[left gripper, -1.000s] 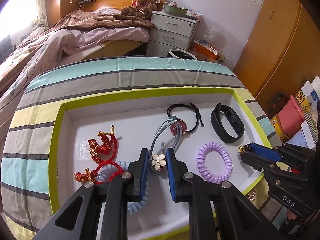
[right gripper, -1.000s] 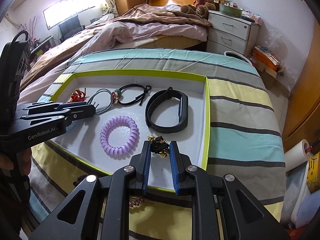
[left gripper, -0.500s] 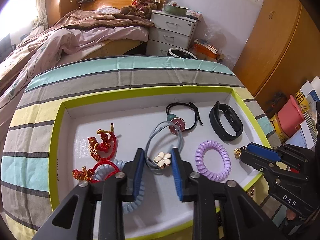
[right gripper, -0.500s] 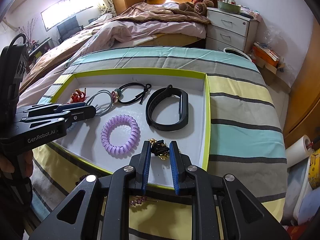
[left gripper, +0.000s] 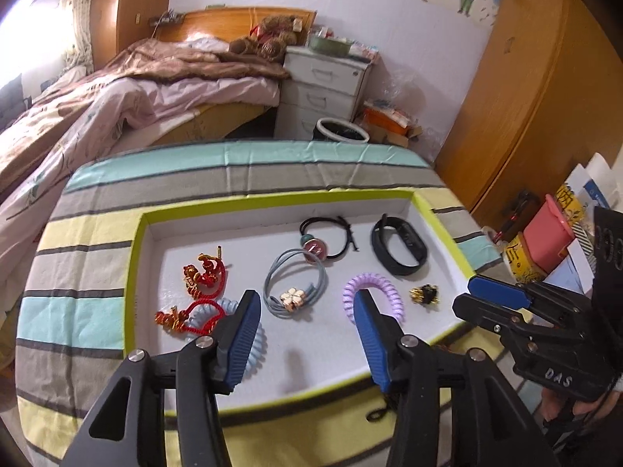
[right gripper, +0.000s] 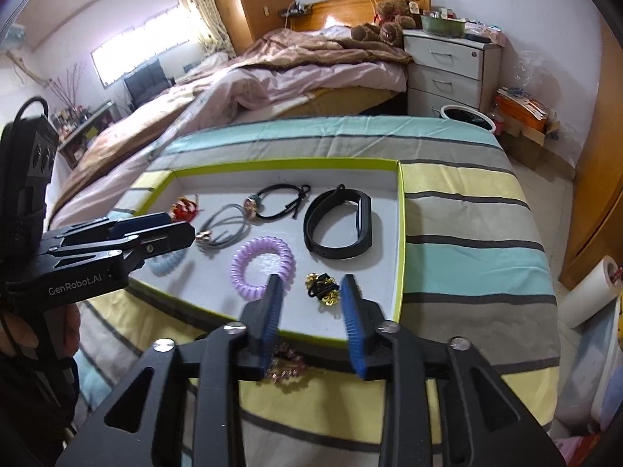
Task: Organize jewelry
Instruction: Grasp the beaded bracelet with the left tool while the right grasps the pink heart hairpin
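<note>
A white tray with a lime rim (left gripper: 272, 200) (right gripper: 400, 233) lies on the striped table. In it lie a grey hair tie with a flower charm (left gripper: 294, 297) (right gripper: 222, 231), a gold-and-black piece (left gripper: 424, 294) (right gripper: 323, 290), a purple coil tie (left gripper: 372, 299) (right gripper: 261, 266), a black band (left gripper: 397, 247) (right gripper: 338, 229), a black cord tie (left gripper: 331, 233), red knot bracelets (left gripper: 202, 272) and a pale blue coil (left gripper: 241, 334). My left gripper (left gripper: 305, 303) is open above the flower tie. My right gripper (right gripper: 311, 286) is open, its jaws either side of the gold-and-black piece.
A beaded piece (right gripper: 286, 366) lies on the cloth just outside the tray's near rim. A bed (left gripper: 117, 89), white drawers (left gripper: 323, 85) and a bin (left gripper: 340, 132) stand beyond the table. Boxes and bags (left gripper: 545, 241) sit at the right.
My left gripper has opened and let go of the flower hair tie, which now lies in the tray. My right gripper has opened and released the gold-and-black piece; both grippers have pulled back and up.
</note>
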### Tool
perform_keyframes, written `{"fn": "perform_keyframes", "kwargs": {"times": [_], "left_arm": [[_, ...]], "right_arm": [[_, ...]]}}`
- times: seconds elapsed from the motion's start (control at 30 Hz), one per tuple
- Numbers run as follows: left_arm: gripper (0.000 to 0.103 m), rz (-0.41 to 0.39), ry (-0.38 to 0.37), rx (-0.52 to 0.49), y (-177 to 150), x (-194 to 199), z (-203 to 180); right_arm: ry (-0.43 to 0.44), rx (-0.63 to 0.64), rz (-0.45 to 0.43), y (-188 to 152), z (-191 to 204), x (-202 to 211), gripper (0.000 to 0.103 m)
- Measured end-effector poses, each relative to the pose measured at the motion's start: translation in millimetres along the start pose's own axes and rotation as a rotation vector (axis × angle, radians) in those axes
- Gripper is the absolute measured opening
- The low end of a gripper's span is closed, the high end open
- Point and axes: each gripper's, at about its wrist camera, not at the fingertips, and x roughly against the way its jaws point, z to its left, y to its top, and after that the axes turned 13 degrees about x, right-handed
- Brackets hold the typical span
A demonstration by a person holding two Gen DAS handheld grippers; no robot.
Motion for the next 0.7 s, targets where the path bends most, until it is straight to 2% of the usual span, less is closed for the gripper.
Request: {"fn": "perform_keyframes", "kwargs": {"times": [0.17,0.43,0.53,0.57,0.63,0.7], "left_arm": [[0.050,-0.023,-0.034,0.017,-14.3,23.1,-0.2],[0.050,-0.024,-0.066,0.009,-33.7,39.3,-1.9],[0.056,-0.011,-0.092,0.014,-41.1,38.9,-3.1],[0.058,-0.004,-0.097,0.013,-43.4,37.3,-4.8],[0.058,0.017,-0.111,0.001,-49.3,33.1,-9.6],[0.058,0.031,-0.133,-0.011,-54.9,30.5,-14.4]], "right_arm": [[-0.006,-0.024,-0.028,-10.4,-1.2,16.9,0.038],[-0.030,-0.053,-0.045,-25.9,-3.0,31.6,0.038],[-0.033,-0.074,-0.066,-34.4,-4.4,39.7,0.039],[-0.035,-0.081,-0.072,-37.4,-5.1,42.3,0.040],[-0.042,-0.089,-0.076,-42.2,-5.1,45.8,0.051],[-0.050,-0.084,-0.084,-47.6,-3.6,50.4,0.052]]}}
